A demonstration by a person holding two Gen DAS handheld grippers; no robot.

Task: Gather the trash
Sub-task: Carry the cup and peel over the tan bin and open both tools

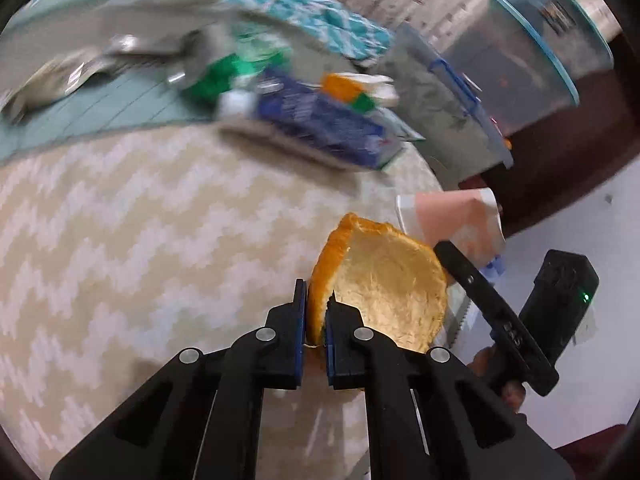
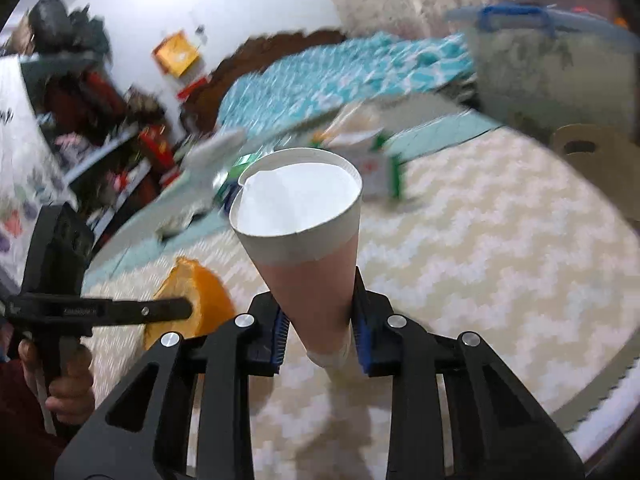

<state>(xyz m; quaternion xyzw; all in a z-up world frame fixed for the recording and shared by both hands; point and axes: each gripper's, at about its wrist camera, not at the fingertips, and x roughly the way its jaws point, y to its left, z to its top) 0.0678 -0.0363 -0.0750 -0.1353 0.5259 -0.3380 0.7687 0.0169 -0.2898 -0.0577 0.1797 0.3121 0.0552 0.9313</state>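
My left gripper (image 1: pixel 316 304) is shut on the edge of a cupped orange peel (image 1: pixel 384 292), held just above the round table with its pale inside showing. My right gripper (image 2: pixel 320 320) is shut on the lower part of a pink and white paper cup (image 2: pixel 304 236), whose open mouth faces away. The two grippers sit close together. In the left wrist view the cup (image 1: pixel 452 220) shows just behind the peel. In the right wrist view the peel (image 2: pixel 196 292) lies at lower left, partly behind a left finger (image 2: pixel 132 312).
A blurred heap lies at the far side: a blue packet (image 1: pixel 320 124), a green bottle (image 1: pixel 228 76), an orange carton (image 1: pixel 348 86) and a silver wrapper (image 1: pixel 52 80). A lidded plastic box (image 2: pixel 552 60) and a cardboard roll (image 2: pixel 592 152) stand at the right. The chevron tablecloth (image 1: pixel 140 220) covers the table.
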